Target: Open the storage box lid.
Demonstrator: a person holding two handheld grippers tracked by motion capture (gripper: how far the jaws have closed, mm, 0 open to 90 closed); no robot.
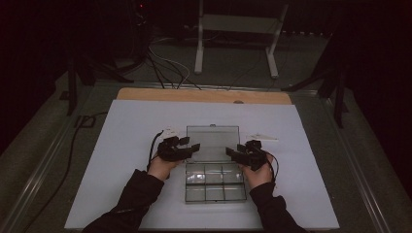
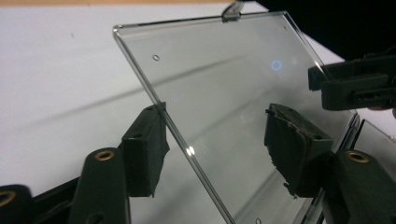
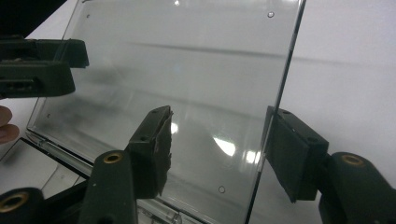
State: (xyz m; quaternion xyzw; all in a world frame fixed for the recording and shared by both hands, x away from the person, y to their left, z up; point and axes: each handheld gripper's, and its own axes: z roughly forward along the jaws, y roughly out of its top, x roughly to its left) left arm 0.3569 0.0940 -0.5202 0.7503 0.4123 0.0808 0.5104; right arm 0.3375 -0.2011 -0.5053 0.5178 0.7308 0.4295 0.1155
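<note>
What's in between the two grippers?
The open clear lid of the box lies between the left gripper and right gripper, in the high view.

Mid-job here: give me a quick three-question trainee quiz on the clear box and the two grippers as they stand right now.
1. True or false: the clear plastic compartment box has its transparent hinged lid shut flat.
2. Which part of the lid sits between the left gripper jaws: A) the latch, B) a side edge, C) the hinge?
3. What does the box rest on?

Key:
1. False; the lid is raised open.
2. B; the right gripper straddles the opposite side edge, and neither gripper's pads press on it.
3. The white sheet on the table.
</note>
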